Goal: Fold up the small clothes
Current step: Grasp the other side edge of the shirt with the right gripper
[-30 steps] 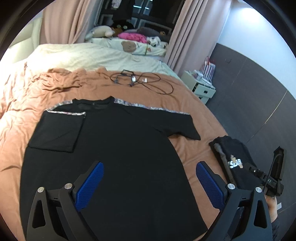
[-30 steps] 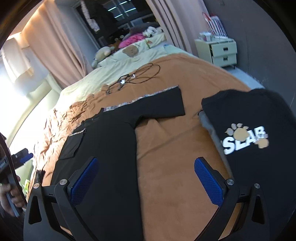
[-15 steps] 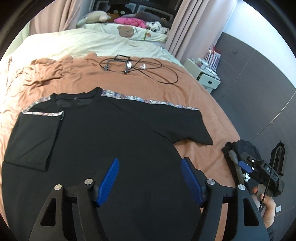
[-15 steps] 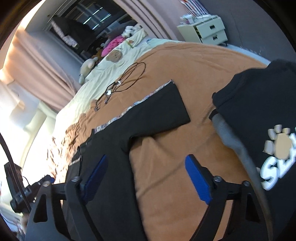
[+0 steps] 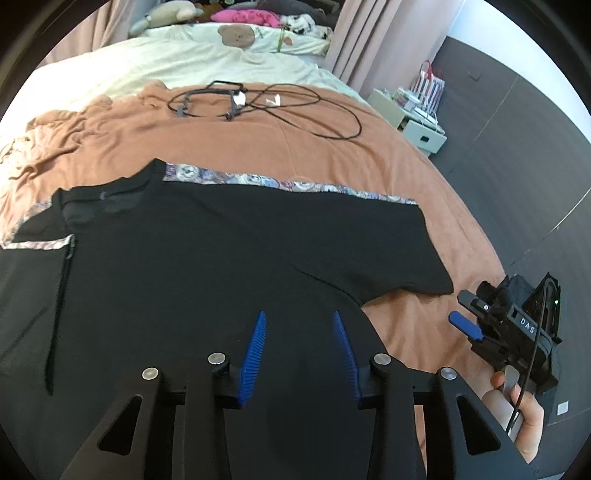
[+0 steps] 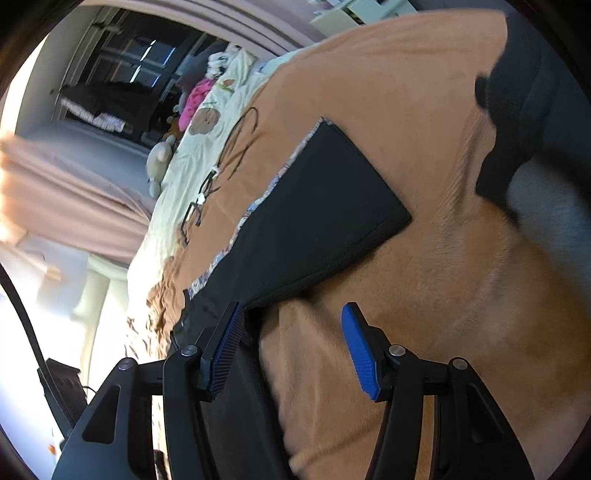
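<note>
A black T-shirt with patterned shoulder trim lies flat, neck away from me, on the brown bedspread. Its left sleeve is folded inward; the right sleeve is spread out. My left gripper hovers over the shirt's right lower body, its jaws narrowed but open with nothing between them. My right gripper is open beside the armpit below the right sleeve, its left pad over the shirt's side edge. In the left wrist view the right gripper shows at the right, held by a hand.
A tangle of black cable lies on the bedspread beyond the shirt's neck. A pile of folded dark clothes sits right of the sleeve. Pillows and plush toys line the bed's head. A white nightstand stands past the right edge.
Both grippers have narrowed their jaws and dropped closer to the shirt. The left moved forward over the shirt's body; the right swung in toward the armpit under the right sleeve.
</note>
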`<state>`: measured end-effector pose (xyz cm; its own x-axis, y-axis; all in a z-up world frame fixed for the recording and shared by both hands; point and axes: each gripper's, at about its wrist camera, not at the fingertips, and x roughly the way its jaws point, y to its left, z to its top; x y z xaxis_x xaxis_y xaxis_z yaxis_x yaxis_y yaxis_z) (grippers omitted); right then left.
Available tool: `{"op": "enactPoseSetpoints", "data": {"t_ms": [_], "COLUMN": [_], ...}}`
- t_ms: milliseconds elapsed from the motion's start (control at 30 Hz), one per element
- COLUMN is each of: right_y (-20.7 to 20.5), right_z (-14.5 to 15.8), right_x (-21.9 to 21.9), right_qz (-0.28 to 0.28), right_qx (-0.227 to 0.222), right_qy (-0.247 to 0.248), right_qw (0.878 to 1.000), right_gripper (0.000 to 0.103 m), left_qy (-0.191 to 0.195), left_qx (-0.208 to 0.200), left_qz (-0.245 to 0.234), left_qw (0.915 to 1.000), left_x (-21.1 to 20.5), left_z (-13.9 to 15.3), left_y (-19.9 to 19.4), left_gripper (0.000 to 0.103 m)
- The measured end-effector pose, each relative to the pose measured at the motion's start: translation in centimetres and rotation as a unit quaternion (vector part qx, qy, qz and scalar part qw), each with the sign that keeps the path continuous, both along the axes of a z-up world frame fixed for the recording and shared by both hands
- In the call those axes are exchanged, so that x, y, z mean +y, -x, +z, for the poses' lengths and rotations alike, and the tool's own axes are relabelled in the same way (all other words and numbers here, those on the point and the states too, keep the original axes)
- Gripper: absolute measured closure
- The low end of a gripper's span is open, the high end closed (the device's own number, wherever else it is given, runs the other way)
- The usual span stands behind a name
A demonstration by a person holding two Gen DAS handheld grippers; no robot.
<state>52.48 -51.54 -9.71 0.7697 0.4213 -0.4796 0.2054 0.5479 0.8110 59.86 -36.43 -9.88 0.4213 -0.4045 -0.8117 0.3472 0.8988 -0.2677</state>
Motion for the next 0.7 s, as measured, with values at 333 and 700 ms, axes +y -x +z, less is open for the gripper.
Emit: {"op": "enactPoseSetpoints", "data": {"t_ms": [333,700], "right_y": [-2.2,-4.7], "right_z": [-0.8,2.5], "right_x": [-0.5,0.5], "right_qz": [-0.022,-0.048], "right_qx": [0.021,0.043], "right_qy": [0.017,0.087], "right_qw": [0.999,0.994], "right_gripper": [0.05,0.097], "left_qy": [-0.005,0.015], "left_qx": [0.022,0.043], "left_qz": [-0.023,-0.033], "left_qw": [0.9995,0.9984], "left_x": [-3.1,-5.8], "left_z": [-3.8,-7.0], "left_y": [-2.8,-4.6], "left_gripper": [0.077,0.082]}}
